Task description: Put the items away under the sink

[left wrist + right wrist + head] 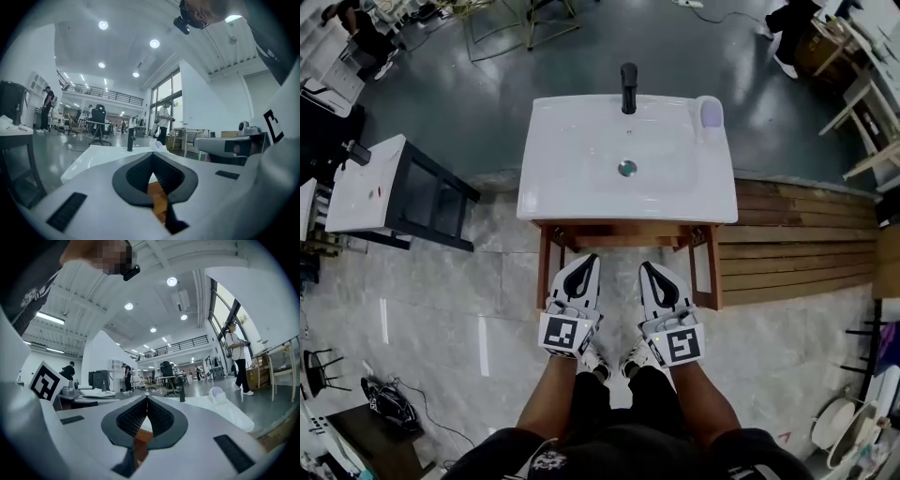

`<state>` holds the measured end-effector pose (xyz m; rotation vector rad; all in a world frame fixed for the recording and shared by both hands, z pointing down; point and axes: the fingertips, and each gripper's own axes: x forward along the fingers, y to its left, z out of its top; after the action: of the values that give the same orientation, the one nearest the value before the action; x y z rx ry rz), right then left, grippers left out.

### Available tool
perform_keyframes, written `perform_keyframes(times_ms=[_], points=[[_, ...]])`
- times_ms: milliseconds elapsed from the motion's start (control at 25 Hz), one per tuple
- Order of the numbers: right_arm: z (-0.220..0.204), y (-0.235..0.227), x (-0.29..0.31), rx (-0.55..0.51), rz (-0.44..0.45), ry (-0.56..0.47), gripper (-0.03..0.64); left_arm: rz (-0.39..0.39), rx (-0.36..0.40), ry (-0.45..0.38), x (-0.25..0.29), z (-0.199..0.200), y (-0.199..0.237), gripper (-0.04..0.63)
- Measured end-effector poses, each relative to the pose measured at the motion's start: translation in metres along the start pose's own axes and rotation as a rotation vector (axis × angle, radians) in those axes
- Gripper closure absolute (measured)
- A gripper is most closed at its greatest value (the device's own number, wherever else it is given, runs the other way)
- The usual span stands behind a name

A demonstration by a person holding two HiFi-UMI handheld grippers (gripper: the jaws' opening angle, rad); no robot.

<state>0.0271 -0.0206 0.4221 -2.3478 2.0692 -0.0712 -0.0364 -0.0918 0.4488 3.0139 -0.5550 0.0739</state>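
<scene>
Sink (581, 141): white basin top, seen from above, on a wooden frame (628, 234) that is open beneath. Black faucet (628, 86) at the middle of the back edge; drain (626, 168) near the basin centre.

Only loose item seen: a small white container (710, 112) standing on the sink top at its back right corner, well apart from both grippers. What kind of container it is cannot be told.

Left gripper (589, 258): in front of the sink's front edge, left of centre, pointing toward the frame. Jaws together at the tips, nothing clamped; its own view shows only wood through the gap behind the tips.

Right gripper (647, 265): just beside the left, right of centre, same heading. Jaws also closed tip to tip, empty.

Surroundings: second white basin (366, 183) on a black stand at the left; plank decking (797, 234) to the right of the sink frame.
</scene>
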Motion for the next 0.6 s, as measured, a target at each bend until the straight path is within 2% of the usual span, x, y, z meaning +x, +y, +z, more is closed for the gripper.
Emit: perform_keyframes(times_ms=[200,400,600], points=[[0.040,-0.010,-0.026,-0.011,-0.032,0.018,0.592,-0.026,0.011,0.001,-0.014,0.046,-0.034,0.595],[0.067,-0.017,-0.042,0.009,-0.041,0.002,0.592,-0.093,0.145,0.018,-0.010,0.070,-0.071,0.595],[0.095,-0.029,-0.049,-0.006,-0.040,-0.060,0.592,-0.090,0.150,-0.013,0.000,0.094,-0.090,0.595]])
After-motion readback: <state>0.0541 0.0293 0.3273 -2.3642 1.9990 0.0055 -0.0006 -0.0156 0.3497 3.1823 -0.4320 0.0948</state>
